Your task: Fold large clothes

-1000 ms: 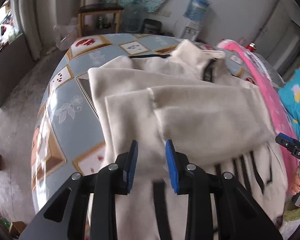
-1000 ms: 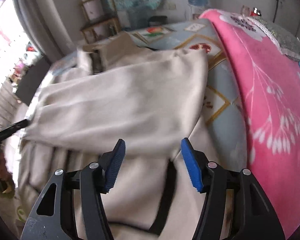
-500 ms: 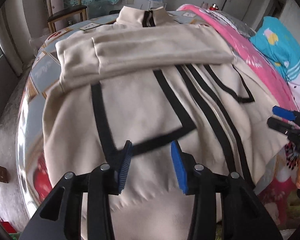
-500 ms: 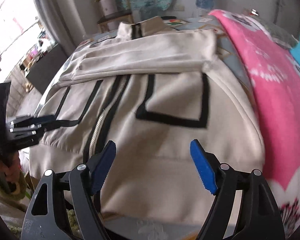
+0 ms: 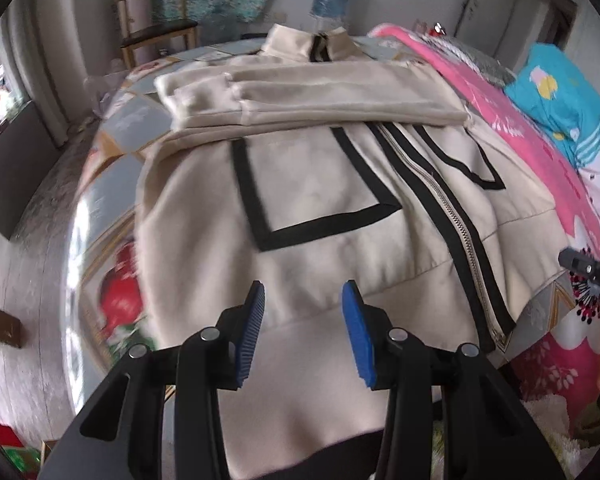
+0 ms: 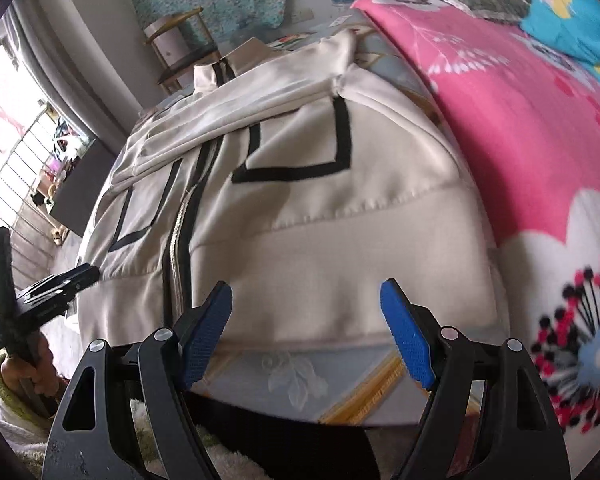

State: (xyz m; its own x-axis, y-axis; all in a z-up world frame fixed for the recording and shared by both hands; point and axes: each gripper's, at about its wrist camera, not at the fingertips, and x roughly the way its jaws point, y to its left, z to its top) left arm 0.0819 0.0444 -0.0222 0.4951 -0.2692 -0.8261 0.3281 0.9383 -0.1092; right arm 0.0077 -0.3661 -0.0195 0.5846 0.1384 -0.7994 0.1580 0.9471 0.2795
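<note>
Both grippers pulled back from sleeves to hem: left gripper [image 5: 303, 334] and right gripper [image 6: 306, 334] spread, empty. Cream zip jacket with black trim [image 5: 320, 200] lies flat at tiled table's [image 6: 300, 384] near edge.

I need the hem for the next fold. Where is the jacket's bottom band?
In both wrist views the band is the jacket's nearest edge, lying flat on the table just ahead of the open left gripper and right gripper.
</note>
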